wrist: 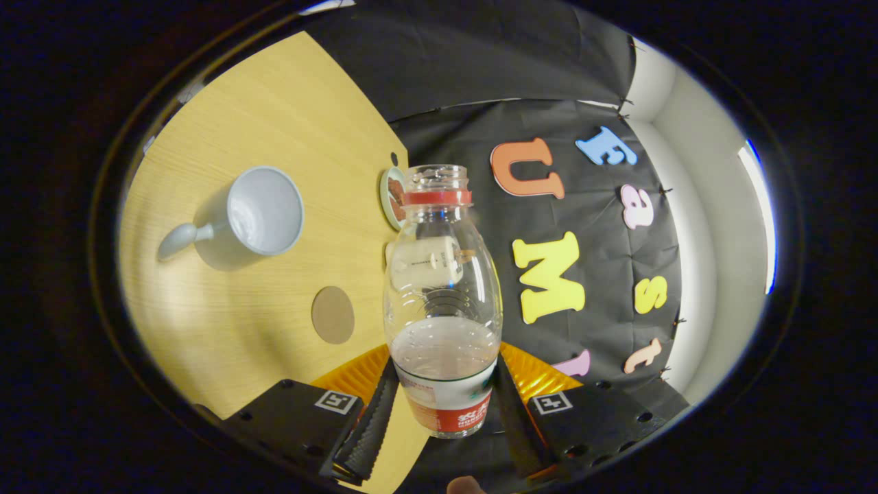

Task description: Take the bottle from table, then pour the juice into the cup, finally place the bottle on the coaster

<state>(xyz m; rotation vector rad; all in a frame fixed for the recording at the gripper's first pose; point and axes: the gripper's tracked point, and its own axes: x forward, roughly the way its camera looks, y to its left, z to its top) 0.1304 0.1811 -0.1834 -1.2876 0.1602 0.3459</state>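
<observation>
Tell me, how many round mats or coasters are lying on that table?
2. A plain brown coaster lies on the table between the cup and the fingers; a patterned one sits beyond, partly hidden behind the bottle the gripper holds.

Bottle (442,302) label — print too blurred to read; square coded markers on tongs (442,412), no legible text.

A light wooden table (274,123) with a curved edge meets the booth's black cloth wall (466,62), beyond which a pale wall (713,226) carries what seems a bright light strip (758,206).
</observation>
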